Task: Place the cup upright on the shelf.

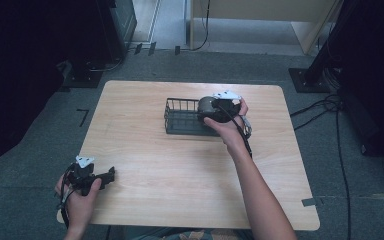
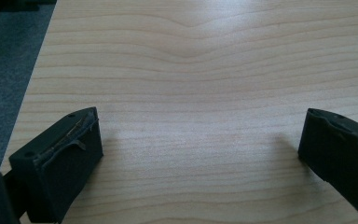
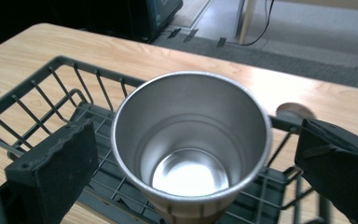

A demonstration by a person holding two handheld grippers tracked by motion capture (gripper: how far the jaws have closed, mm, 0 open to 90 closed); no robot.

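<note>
A shiny steel cup (image 3: 191, 154) sits at the right end of a dark wire basket (image 3: 51, 88), its empty mouth facing the right gripper view. My right gripper (image 3: 193, 135) is open, with one black jaw on each side of the cup and a small gap to the rim on both sides. From above, the basket (image 1: 180, 122) stands mid-table, and the cup (image 1: 205, 103) and right gripper (image 1: 211, 107) are at its right end. My left gripper (image 1: 111, 175) rests near the table's front left corner. It is open (image 2: 198, 140) over bare wood with nothing between its jaws.
The wooden table (image 1: 180, 175) has rounded corners, and grey carpet lies all around it. A small round grey disc (image 3: 296, 112) lies on the table just beyond the basket. Dark stands and cables (image 1: 325, 105) are on the floor to the right and at the back.
</note>
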